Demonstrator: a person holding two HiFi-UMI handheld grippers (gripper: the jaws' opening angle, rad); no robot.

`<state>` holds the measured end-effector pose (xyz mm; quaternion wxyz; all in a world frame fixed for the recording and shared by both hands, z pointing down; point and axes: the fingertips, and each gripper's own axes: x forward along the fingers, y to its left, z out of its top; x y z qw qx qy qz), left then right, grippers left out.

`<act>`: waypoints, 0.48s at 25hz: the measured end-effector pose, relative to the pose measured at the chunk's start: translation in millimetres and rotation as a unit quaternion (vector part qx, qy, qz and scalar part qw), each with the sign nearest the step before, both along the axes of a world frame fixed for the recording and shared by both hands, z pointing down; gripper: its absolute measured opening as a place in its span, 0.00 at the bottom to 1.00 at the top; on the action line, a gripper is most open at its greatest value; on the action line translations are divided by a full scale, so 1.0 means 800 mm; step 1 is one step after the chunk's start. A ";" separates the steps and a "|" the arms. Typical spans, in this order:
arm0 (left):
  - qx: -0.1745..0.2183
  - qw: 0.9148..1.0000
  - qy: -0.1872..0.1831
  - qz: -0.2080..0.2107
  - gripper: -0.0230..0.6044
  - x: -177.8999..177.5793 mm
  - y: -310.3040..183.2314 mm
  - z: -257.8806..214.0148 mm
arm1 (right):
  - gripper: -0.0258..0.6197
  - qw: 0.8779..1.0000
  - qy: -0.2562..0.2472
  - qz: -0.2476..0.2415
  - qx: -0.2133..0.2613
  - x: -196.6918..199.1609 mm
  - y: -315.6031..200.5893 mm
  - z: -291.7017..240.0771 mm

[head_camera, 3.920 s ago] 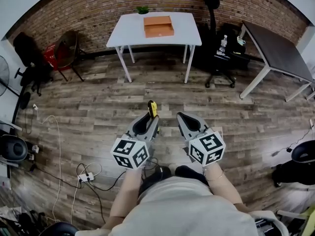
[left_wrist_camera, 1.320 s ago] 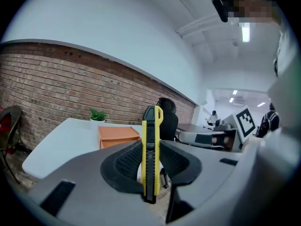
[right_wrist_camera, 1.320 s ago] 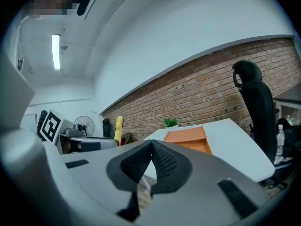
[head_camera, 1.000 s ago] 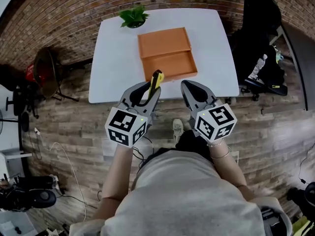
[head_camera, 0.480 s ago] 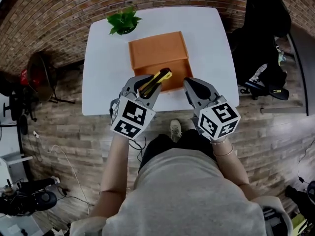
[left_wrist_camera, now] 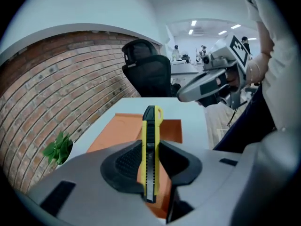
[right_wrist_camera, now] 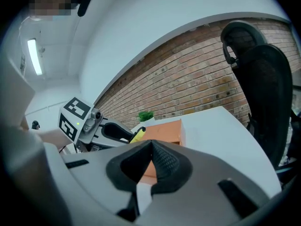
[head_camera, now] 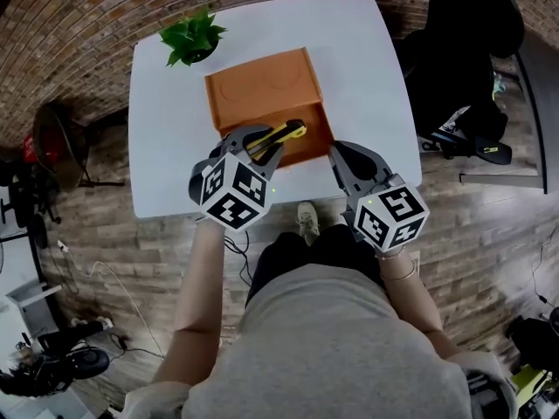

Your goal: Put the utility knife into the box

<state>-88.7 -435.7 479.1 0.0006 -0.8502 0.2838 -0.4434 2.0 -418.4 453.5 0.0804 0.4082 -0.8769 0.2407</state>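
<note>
An orange box [head_camera: 259,84] lies open on the white table [head_camera: 166,147], its lid half far and its tray half [head_camera: 316,140] near. My left gripper [head_camera: 260,141] is shut on a yellow and black utility knife [head_camera: 285,133], which points right, over the tray's near left part. In the left gripper view the knife [left_wrist_camera: 149,145] stands upright between the pads, with the box [left_wrist_camera: 120,128] beyond it. My right gripper [head_camera: 339,154] is shut and empty, at the table's front edge right of the box. In the right gripper view its jaws [right_wrist_camera: 150,146] meet, and the box [right_wrist_camera: 164,131] lies ahead.
A potted green plant [head_camera: 189,35] stands at the table's far left corner. A black office chair [head_camera: 463,33] sits right of the table, over wooden floor. Brick wall runs behind. The person's shoe [head_camera: 307,220] shows below the table edge.
The table and box have come closer under the grippers. My left gripper has turned, swinging the knife from pointing forward to pointing right over the box's tray. The right gripper stays beside it, shut.
</note>
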 end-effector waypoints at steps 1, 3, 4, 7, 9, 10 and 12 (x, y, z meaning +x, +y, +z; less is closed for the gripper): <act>-0.003 1.000 -0.012 0.009 0.22 0.001 -0.002 0.007 | 0.04 1.000 0.000 0.002 -0.006 0.002 0.001 0.006; -0.013 0.999 -0.032 0.022 0.22 0.003 -0.005 0.024 | 0.04 1.000 0.002 0.004 -0.016 0.006 0.002 0.016; -0.021 0.999 -0.038 0.027 0.22 0.004 -0.005 0.032 | 0.04 1.000 0.003 0.005 -0.019 0.007 0.002 0.019; -0.042 0.997 -0.056 0.039 0.22 0.006 -0.007 0.057 | 0.04 1.000 0.005 0.011 -0.029 0.012 -0.002 0.027; -0.060 0.995 -0.064 0.039 0.22 0.007 -0.008 0.073 | 0.04 0.999 0.005 0.016 -0.033 0.015 -0.005 0.032; -0.070 0.995 -0.065 0.037 0.22 0.007 -0.008 0.080 | 0.04 0.999 0.005 0.019 -0.034 0.016 -0.006 0.034; -0.087 0.993 -0.069 0.030 0.22 0.005 -0.009 0.093 | 0.04 0.999 0.004 0.020 -0.038 0.016 -0.005 0.038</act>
